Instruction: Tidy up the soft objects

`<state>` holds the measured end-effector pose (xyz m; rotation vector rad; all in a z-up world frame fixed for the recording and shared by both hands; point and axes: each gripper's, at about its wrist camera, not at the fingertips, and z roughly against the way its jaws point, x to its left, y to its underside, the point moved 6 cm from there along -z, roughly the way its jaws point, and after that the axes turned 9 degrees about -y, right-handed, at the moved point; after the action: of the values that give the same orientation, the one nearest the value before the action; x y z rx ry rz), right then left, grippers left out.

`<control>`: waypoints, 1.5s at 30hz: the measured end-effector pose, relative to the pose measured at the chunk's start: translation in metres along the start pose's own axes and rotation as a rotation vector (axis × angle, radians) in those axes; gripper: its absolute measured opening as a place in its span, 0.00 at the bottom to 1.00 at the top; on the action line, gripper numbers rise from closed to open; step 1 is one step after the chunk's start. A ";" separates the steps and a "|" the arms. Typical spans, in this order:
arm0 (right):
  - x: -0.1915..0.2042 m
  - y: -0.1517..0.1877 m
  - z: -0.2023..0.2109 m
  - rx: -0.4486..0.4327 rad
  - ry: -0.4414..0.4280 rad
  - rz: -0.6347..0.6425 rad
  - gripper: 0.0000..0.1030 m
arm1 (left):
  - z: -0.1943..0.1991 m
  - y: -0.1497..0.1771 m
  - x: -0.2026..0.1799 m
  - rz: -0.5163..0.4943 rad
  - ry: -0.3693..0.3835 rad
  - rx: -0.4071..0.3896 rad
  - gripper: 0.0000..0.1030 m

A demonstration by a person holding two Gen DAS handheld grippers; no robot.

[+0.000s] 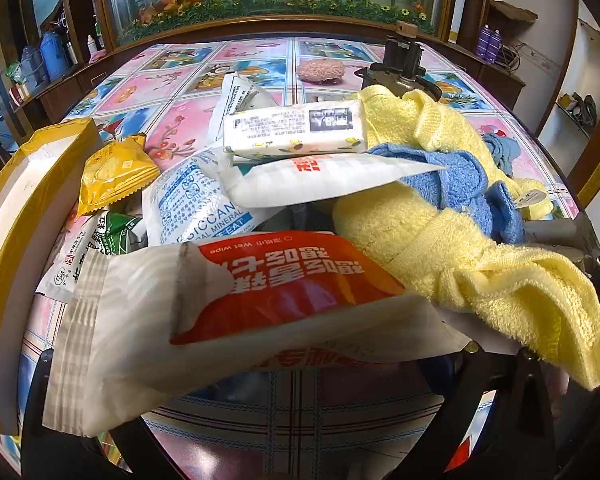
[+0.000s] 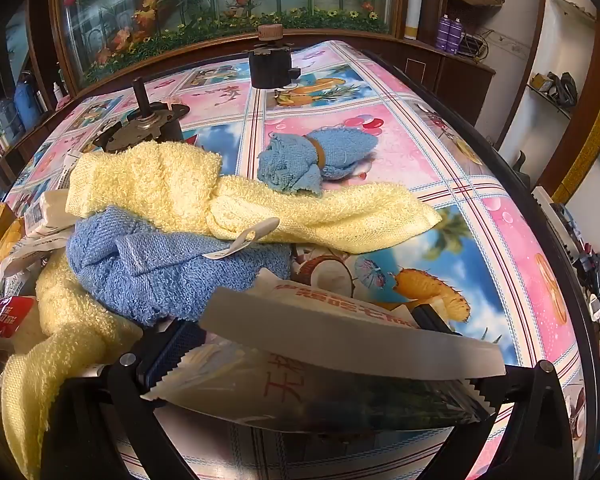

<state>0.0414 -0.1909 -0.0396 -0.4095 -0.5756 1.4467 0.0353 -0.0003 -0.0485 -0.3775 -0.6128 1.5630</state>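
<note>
A heap of soft things lies on the flowered tablecloth [image 1: 172, 92]. My left gripper [image 1: 282, 360] is shut on a red-and-white wet wipe packet [image 1: 268, 280], which bows upward between the fingers above the cloth. Behind it lie a yellow towel [image 1: 480, 272], a blue towel [image 1: 452, 176], a white tissue pack [image 1: 296, 130] and a white-and-blue desiccant sachet [image 1: 196, 204]. My right gripper [image 2: 324, 364] is shut on a white packet [image 2: 300, 392] with saw-tooth ends. A second white packet [image 2: 340, 320] rests on it. The yellow towel [image 2: 148, 176] and blue towel [image 2: 172, 268] lie just beyond.
A small rolled blue cloth [image 2: 312, 160] sits alone on the tablecloth [image 2: 500, 220]. A metal motor part [image 2: 148, 128] and a black cylinder [image 2: 270, 64] stand behind. At left are a yellow-taped box [image 1: 20, 220] and a yellow snack packet [image 1: 112, 172]. A pink scrubber [image 1: 320, 70] lies far back.
</note>
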 end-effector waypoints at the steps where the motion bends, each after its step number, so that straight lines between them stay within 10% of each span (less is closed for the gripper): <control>1: 0.000 0.000 0.000 0.000 0.000 0.000 1.00 | 0.000 0.000 0.000 0.000 0.000 0.000 1.00; 31: 0.002 0.009 0.013 0.071 -0.021 0.105 0.99 | 0.032 0.018 -0.008 -0.052 0.109 0.016 0.92; 40: -0.002 0.002 0.098 -0.225 -0.068 0.176 1.00 | 0.123 -0.022 0.101 0.091 0.146 -0.238 0.93; 45: 0.023 0.006 0.089 -0.140 -0.251 0.188 0.94 | 0.109 -0.011 0.168 0.144 0.036 -0.208 0.93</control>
<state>-0.0155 -0.1742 0.0307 -0.4030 -0.8619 1.6561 -0.0348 0.1491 0.0658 -0.6171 -0.7361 1.6295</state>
